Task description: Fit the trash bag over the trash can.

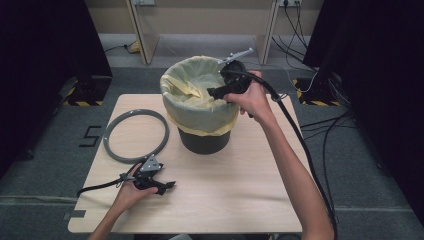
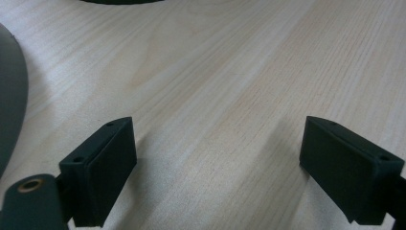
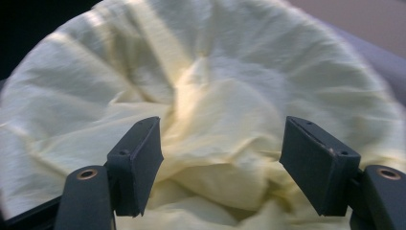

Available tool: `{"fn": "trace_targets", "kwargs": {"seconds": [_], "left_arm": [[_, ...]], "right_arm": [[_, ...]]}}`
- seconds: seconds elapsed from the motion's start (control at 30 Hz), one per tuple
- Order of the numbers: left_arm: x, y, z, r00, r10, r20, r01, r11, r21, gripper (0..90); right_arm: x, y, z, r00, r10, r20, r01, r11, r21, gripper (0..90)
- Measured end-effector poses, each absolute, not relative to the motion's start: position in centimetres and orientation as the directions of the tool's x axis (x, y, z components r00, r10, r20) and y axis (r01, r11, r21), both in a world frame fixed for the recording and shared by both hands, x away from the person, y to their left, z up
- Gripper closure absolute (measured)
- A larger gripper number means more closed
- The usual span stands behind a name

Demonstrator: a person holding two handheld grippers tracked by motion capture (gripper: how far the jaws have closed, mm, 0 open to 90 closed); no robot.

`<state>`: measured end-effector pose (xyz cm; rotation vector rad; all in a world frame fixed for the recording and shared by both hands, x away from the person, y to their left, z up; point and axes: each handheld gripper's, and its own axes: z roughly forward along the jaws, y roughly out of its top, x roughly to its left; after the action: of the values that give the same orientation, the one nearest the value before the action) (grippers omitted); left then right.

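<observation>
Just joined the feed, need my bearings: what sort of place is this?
Probably a lab recording booth, not a home: a small wooden table between black curtains, loose cables on grey carpet, hazard-striped stand feet.

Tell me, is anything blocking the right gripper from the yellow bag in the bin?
Nothing visible. The right gripper hangs over the bin's mouth, jaws open, with only air between them and the crumpled yellow bag lining the bin.

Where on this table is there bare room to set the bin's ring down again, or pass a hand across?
Free: the wooden table along the near edge, between the left gripper and the right forearm, and the near right corner. Crowded: the far half, where the grey ring lies beside the bin with its yellow bag, the right gripper over its mouth.
</observation>
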<state>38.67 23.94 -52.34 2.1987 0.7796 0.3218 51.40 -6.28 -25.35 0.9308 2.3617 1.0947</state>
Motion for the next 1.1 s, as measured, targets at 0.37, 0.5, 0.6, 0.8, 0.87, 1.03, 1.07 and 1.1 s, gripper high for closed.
{"fn": "trace_targets", "kwargs": {"seconds": [0.37, 0.5, 0.6, 0.8, 0.87, 1.03, 1.07, 1.1], "left_arm": [[38.7, 23.9, -52.3, 0.781, 0.624, -0.017, 0.431, -0.519, 0.738, 11.6], [38.7, 23.9, -52.3, 0.781, 0.624, -0.017, 0.431, -0.519, 0.738, 11.6], [38.7, 23.9, -52.3, 0.781, 0.624, -0.017, 0.431, -0.519, 0.738, 11.6], [38.7, 23.9, -52.3, 0.781, 0.624, -0.018, 0.432, -0.519, 0.738, 11.6], [38.7, 23.9, -52.3, 0.781, 0.624, -0.018, 0.432, -0.519, 0.738, 11.6], [38.7, 23.9, -52.3, 0.780, 0.626, -0.017, 0.430, -0.517, 0.740, 11.6], [38.7, 23.9, -52.3, 0.780, 0.626, -0.017, 0.431, -0.516, 0.740, 11.6], [38.7, 23.9, -52.3, 0.779, 0.626, -0.018, 0.431, -0.516, 0.741, 11.6]], "right_arm": [[50.8, -4.9, -27.3, -0.750, 0.659, -0.059, 0.418, 0.541, 0.729, 31.1], [50.7, -5.4, -27.3, -0.753, 0.657, -0.035, 0.427, 0.528, 0.734, 31.2], [50.3, -5.8, -27.0, -0.741, 0.670, -0.043, 0.414, 0.506, 0.757, 30.5], [49.6, -8.6, -25.5, -0.697, 0.716, -0.045, 0.383, 0.424, 0.821, 30.2], [49.5, -10.0, -25.2, -0.677, 0.735, -0.024, 0.387, 0.383, 0.839, 29.8], [49.1, -13.2, -25.7, -0.631, 0.776, -0.007, 0.397, 0.331, 0.856, 29.8], [48.9, -13.8, -26.2, -0.620, 0.784, -0.014, 0.399, 0.330, 0.856, 29.8], [48.7, -14.3, -26.8, -0.613, 0.790, -0.015, 0.403, 0.328, 0.854, 29.8]]}}
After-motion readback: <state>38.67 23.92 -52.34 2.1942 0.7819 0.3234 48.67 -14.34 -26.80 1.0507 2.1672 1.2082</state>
